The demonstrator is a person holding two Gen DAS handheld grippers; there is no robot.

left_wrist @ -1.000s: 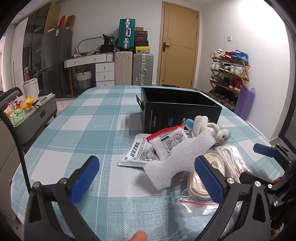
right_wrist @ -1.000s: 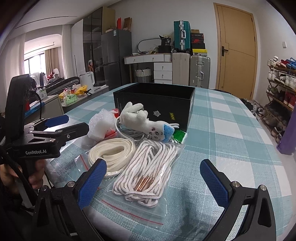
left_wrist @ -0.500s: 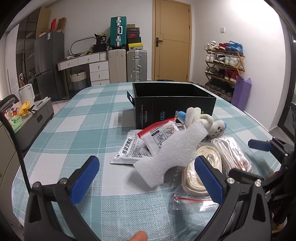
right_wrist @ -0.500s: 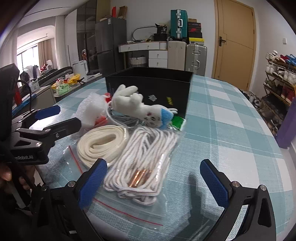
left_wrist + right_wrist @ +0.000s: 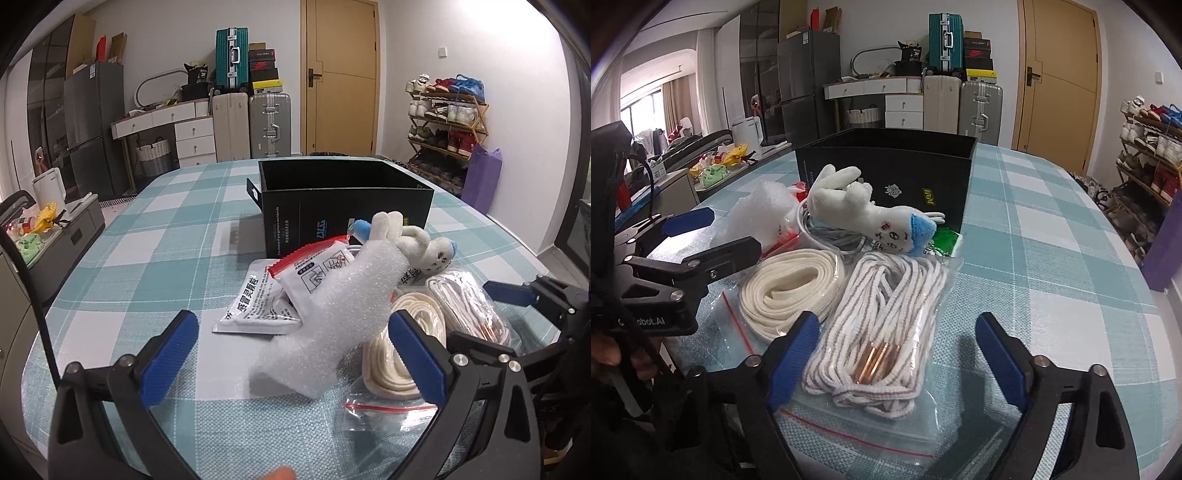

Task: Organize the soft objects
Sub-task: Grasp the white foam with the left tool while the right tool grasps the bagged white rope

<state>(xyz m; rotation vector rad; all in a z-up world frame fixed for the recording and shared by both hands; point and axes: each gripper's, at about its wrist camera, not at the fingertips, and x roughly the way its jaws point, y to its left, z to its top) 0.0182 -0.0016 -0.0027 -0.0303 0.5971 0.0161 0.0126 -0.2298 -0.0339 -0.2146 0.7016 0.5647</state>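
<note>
White foam sheet piece lies centre frame on the checked bench, long axis running lower left to upper right toward the open black box. Left gripper gapes wide, empty; right gripper equally wide over the bagged striped rope, holding nothing. We'd pinch foam mid-length, gently.

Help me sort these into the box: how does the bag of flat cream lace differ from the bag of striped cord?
The flat cream lace is a broad, plain, ribbon-like band in a loose oval coil; the striped cord is round, white with brownish flecks, bundled in long loops with copper-coloured tips. The lace lies nearer the left gripper; the cord sits between the fingers of the right gripper. Both are in clear zip bags, lying flat on the checked tablecloth.
</note>
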